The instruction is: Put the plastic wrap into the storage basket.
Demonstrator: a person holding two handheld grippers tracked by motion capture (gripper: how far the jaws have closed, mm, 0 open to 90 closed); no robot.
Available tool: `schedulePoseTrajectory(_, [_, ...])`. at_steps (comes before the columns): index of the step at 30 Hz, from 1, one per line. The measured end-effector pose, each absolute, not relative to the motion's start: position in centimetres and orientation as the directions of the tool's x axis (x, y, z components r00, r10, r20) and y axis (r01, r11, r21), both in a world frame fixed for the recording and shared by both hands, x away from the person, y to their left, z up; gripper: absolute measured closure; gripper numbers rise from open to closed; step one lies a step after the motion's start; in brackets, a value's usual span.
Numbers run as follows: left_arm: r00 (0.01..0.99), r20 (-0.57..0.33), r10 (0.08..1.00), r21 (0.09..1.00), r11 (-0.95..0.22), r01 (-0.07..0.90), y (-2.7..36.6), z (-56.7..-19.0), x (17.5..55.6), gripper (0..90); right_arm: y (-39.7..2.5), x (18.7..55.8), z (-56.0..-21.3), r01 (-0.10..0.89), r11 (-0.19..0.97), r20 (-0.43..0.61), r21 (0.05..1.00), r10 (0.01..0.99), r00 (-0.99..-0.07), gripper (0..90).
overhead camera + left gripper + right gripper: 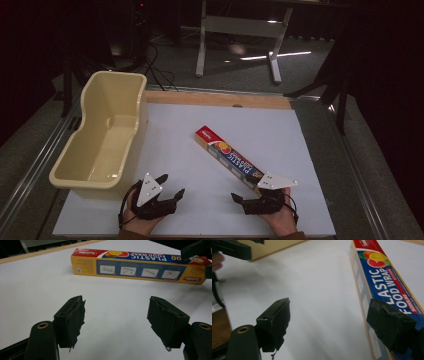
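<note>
- A long plastic food wrap box (231, 157) lies flat on the white table sheet (165, 130), slanted, with its near end by my right hand and its far end pointing toward the middle of the sheet.
- A cream plastic tub (102, 132) stands upright at the left edge of the sheet, well apart from the box. I judge it to be the likely place for the box.
- My right gripper (240, 200) rests low on the sheet at the box's near end. Its jaws are spread wide and hold nothing.
- In the right gripper view, one of its pads (390, 323) sits in front of the box's printed top, right at its near end; I cannot tell whether it touches. The other pad is over bare sheet.
- My left gripper (170, 187) rests between the tub and the box, also spread wide and empty.
- In the left gripper view, the box (140, 265) lies crosswise ahead of its jaws, near but apart, with bare sheet between.
- I judge both hands are set to close in on the box.
</note>
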State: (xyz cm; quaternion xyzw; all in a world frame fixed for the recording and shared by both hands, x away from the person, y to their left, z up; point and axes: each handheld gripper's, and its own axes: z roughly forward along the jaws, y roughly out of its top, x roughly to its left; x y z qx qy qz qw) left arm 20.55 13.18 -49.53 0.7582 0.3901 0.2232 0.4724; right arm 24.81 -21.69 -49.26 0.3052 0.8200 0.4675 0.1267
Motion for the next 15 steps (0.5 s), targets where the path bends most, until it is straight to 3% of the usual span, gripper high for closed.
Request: schedulePoseTrajectory(15, [0.589,-0.022,0.808,0.89,-0.252,0.379,13.3,-49.5,20.7,29.4,-20.6,26.2,-49.7,0.383,0.425,0.054,0.82,0.608,-0.792,30.5])
